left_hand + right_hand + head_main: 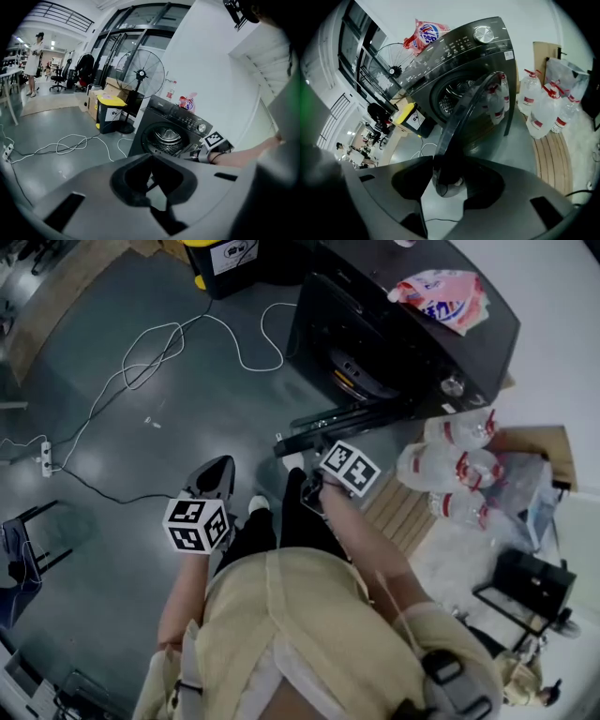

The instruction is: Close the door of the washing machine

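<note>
Open door (464,112) of the washing machine (487,51), right gripper (449,180) clamped on its edge, left gripper (152,187) empty, jaws together.

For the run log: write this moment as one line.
door: open | right gripper: shut on door edge | left gripper: shut, empty, off the washing machine | closing: not yet done

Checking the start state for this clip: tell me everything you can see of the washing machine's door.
The door is round and dark-framed, with smoky see-through glazing that shows the water bottles behind it. It stands open, swung out from the washing machine front and seen nearly edge-on, leaving the drum opening exposed. Its free rim sits between the right gripper's jaws, which close on it. Nothing else visibly touches it.
</note>
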Motion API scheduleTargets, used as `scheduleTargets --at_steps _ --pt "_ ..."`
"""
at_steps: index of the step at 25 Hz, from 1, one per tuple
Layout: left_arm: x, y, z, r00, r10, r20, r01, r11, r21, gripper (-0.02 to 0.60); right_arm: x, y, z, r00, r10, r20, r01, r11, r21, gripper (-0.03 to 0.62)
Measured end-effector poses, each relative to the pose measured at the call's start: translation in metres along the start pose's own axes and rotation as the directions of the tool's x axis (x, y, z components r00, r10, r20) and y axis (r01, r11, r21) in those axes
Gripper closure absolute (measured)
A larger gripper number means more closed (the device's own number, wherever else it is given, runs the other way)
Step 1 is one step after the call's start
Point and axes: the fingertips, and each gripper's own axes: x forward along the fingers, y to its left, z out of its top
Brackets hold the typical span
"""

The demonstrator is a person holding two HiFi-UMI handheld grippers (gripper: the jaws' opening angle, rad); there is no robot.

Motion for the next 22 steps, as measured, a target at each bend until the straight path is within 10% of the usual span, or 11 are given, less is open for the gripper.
scheduleTargets --at_steps 22 --pt "0.091 0.024 0.082 0.993 0.119 0.018 -0.119 0.993 0.002 0.577 0.079 0.074 0.087 0.999 0.042 -0.032 -0.036 0.984 0.172 0.410"
